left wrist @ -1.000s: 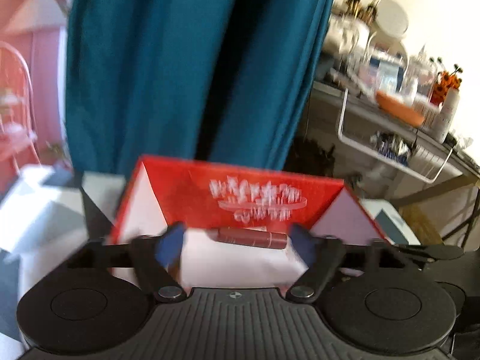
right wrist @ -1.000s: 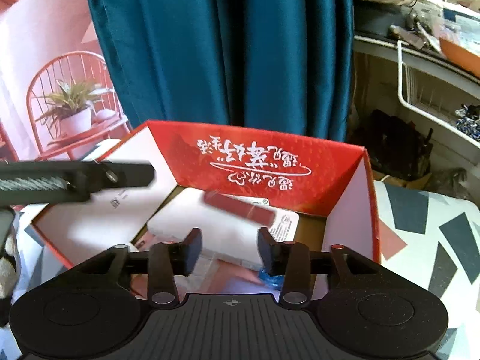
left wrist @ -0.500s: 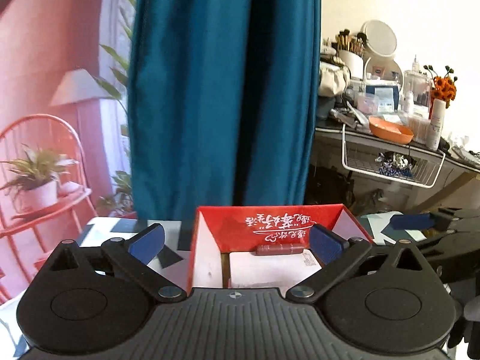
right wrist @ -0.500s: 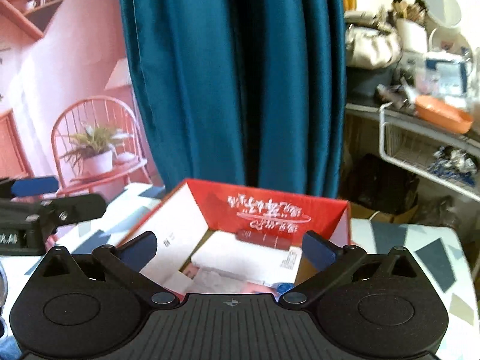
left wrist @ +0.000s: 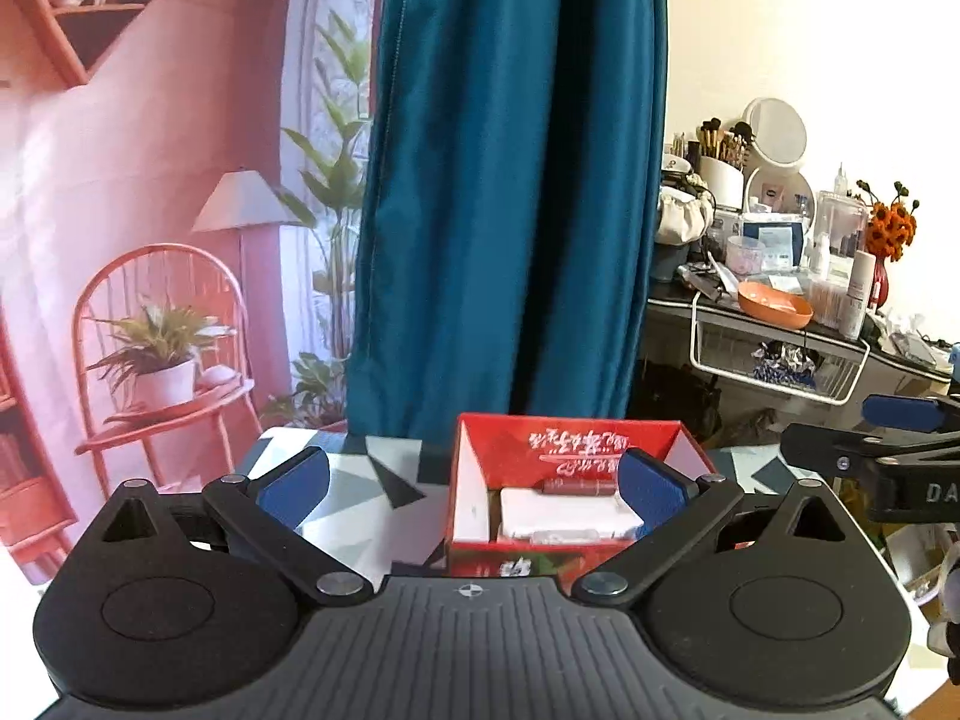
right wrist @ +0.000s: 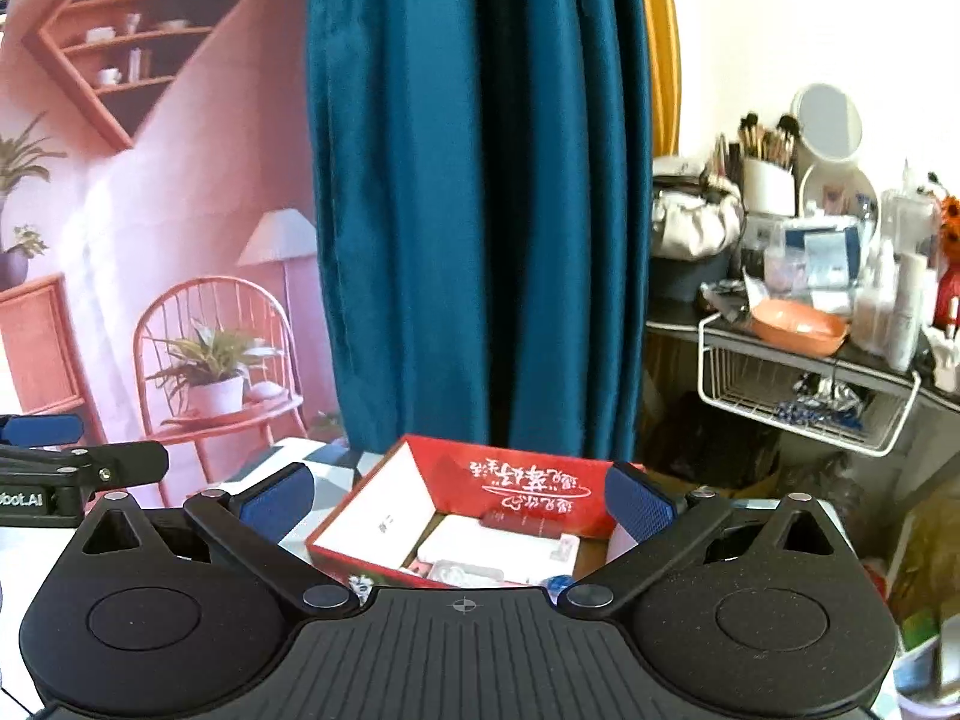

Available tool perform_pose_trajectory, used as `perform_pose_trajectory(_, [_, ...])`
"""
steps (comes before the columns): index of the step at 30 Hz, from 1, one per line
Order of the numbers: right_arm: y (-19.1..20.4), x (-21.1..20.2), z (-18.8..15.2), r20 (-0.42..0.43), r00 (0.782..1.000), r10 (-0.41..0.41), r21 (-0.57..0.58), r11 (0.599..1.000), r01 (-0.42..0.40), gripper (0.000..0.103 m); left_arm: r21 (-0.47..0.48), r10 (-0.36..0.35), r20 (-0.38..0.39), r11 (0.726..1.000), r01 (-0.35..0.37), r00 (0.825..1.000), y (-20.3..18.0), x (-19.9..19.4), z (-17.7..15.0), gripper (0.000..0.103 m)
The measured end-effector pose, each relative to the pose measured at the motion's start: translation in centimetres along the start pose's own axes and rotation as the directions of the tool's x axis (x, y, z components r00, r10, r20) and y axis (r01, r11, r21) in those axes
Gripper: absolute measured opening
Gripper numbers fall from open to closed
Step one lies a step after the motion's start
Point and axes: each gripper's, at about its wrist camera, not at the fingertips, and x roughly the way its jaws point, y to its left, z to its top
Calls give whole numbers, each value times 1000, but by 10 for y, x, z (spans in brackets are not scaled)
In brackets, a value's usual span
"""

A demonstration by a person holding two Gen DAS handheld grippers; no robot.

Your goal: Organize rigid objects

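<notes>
Jaws of left gripper (left wrist: 474, 483) and right gripper (right wrist: 461, 501) spread wide, nothing grasped. White Chinese script printed on red box (left wrist: 480, 462) wall. Box seen beyond and between jaws, on table (left wrist: 360, 492); white box (right wrist: 498, 546), dark-red tube (left wrist: 579, 486) inside.

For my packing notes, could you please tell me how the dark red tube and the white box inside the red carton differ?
The dark red tube is slim and rounded; the white box is broad and flat. The tube is dark maroon, the box plain white with a small label. The tube lies nearer the red carton's printed back wall, at the box's far edge. Both lie flat inside the carton, held by neither hand-held gripper.
</notes>
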Motion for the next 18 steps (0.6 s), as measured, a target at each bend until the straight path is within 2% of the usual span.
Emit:
perform_pose_trajectory(5, [13, -34, -9, 19, 1000, -15, -2, 1000, 15, 103, 20, 28, 57, 999, -29, 998, -2, -31, -9, 103])
perform_pose_trajectory(8, [20, -50, -15, 35, 999, -27, -12, 1000, 27, 103, 14, 72, 101, 997, -74, 992, -3, -45, -17, 103])
perform_pose_trajectory(18, [39, -66, -22, 56, 997, -48, -52, 997, 51, 103, 49, 74, 111, 996, -79, 991, -8, -53, -19, 103])
